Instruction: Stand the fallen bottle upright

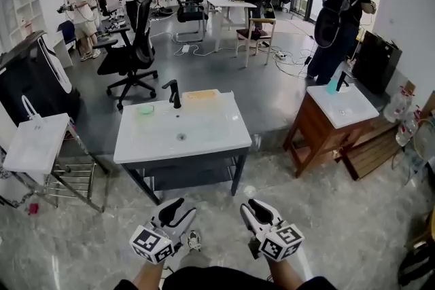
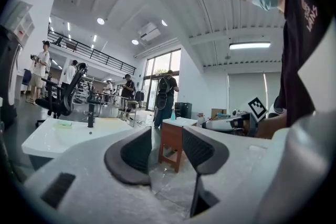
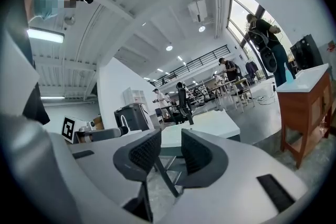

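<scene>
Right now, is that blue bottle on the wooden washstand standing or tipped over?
Standing upright: the blue bottle rises tall from the white top of the wooden washstand, beside its black faucet.

empty left gripper [image 2: 167, 150], fingers [image 2: 135, 155] apart

I hold my left gripper [image 1: 178, 207] and right gripper [image 1: 257, 207] low in front of me, side by side and level, with my forearms [image 1: 145, 275] drawn in close. The left jaws stand apart and empty. The right jaws are parted too, a little narrower, with nothing between them.
</scene>
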Motion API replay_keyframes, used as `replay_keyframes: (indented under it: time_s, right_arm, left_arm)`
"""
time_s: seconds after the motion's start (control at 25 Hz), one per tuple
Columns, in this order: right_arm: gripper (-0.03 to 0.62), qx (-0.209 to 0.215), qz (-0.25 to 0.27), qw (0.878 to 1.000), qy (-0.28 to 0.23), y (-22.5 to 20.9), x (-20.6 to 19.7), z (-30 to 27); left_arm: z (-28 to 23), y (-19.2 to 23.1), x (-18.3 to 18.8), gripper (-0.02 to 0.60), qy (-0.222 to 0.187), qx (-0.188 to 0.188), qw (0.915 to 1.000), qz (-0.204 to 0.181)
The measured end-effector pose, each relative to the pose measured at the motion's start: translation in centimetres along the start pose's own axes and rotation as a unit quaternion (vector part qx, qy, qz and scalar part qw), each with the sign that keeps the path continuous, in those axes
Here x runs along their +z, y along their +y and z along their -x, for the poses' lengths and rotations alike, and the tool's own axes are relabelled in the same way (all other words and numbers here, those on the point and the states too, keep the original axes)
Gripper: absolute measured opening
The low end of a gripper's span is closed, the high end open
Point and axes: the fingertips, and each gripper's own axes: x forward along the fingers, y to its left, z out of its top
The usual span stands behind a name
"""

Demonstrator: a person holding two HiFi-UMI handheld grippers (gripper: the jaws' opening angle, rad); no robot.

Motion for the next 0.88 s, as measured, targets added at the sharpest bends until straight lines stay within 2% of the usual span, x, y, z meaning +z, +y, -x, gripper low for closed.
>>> replay_keyframes:
  time_s: [0.24,0.36,0.68,0.88]
  right_arm:
    - [0.144,-0.023,-0.005,1.0,0.005,-2.2,1.2,-5.0]
    - [0.149,-0.034,-0.007,0.999,0.001,-3.4,2.2,-8.4]
    - [0.15,-0.054,-0.029,0.998,-0.01,-5.4,3.4,-17.2]
    - [0.15,-0.074,-0.032,0.997,-0.013,-6.3,3.6,-20.9]
  left_arm:
    - [-3.5,4.6,0.4,0.201,0.002,-0.023,0.9997,0.003]
    - [-5.3,7.5,0.9,0.209,0.01,-0.039,0.9991,-0.007]
    - [-8.2,15.9,1.9,0.21,0.027,-0.052,0.9982,-0.012]
    - [-10.0,19.6,2.3,0.21,0.031,-0.075,0.9967,-0.011]
